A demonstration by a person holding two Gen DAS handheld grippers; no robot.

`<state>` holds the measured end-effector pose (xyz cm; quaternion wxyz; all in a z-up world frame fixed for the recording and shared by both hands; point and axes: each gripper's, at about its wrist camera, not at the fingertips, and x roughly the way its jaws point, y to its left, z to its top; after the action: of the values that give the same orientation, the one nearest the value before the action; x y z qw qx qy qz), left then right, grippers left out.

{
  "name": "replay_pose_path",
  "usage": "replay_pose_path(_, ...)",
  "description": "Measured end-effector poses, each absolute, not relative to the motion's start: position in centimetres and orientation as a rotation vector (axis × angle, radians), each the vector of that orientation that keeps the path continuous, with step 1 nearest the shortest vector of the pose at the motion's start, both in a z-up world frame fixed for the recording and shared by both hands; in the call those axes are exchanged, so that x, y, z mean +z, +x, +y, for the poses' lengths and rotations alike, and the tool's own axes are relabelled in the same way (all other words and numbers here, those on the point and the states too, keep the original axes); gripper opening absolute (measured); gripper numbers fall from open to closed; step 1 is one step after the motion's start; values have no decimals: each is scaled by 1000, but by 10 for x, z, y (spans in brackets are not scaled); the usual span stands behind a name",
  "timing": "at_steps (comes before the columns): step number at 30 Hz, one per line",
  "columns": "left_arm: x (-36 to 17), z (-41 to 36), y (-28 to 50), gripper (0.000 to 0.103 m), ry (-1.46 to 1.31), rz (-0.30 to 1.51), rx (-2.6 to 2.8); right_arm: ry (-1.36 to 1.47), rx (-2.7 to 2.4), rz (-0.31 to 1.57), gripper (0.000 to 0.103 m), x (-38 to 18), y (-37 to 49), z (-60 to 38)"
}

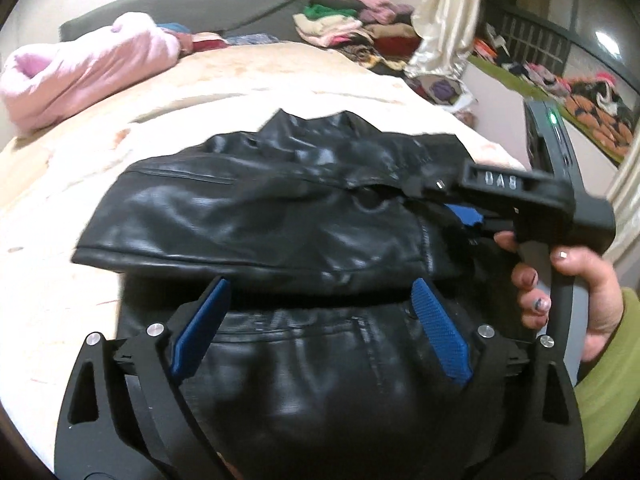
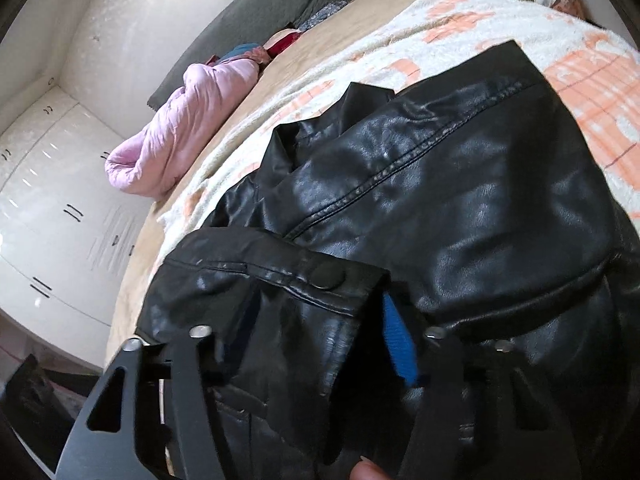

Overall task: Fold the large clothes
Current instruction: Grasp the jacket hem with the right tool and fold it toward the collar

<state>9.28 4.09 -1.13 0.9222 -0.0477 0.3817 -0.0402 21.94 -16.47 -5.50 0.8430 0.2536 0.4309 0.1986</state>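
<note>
Black glossy leather jacket (image 1: pixel 256 216) lying partly folded on the cream-and-peach blanketed bed (image 1: pixel 80 184). Left hand-held gripper (image 1: pixel 320 324): jaws wide, empty, above the near fold. Right hand-held gripper (image 2: pixel 316 344): narrowed around the snap-buttoned cuff (image 2: pixel 280 296) at the jacket's right; contact uncertain. The leather appears heavy, supple and slick; seamed edges or cuffs should grip best. Raised letters on the right tool read "DAS", perhaps mirrored.

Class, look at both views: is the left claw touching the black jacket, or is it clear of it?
Cannot tell. In the left wrist view the left claw stands open over the jacket with nothing between its blue pads, but neither contact nor gap shows plainly.
</note>
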Motion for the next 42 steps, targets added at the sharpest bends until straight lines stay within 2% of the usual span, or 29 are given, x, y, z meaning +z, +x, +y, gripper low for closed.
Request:
replay_pose_path(3,-5,57,89,85,-127,765,-51,509,412,903,45,-54,220,-165)
replay_pose_path(6,2,72,86,89,-151,749,-11,468,411,880,41,-48,219,-160)
replay_pose_path(7,5,78,85,89,-161,741,2,455,419,868,30,-45,218,-158)
replay_pose_path(8,7,83,84,89,-171,736,9,448,435,863,25,-43,218,-156)
replay_pose_path(14,15,110,74,89,-224,709,60,277,452,764,23,-11,212,-137)
replay_pose_path(16,17,117,72,89,-239,701,73,228,481,731,11,0,212,-132)
replay_pose_path(32,21,147,68,92,-302,681,130,3,492,487,10,99,208,-137)
replay_pose_path(42,21,139,80,93,-285,695,111,-14,447,477,10,101,208,-171)
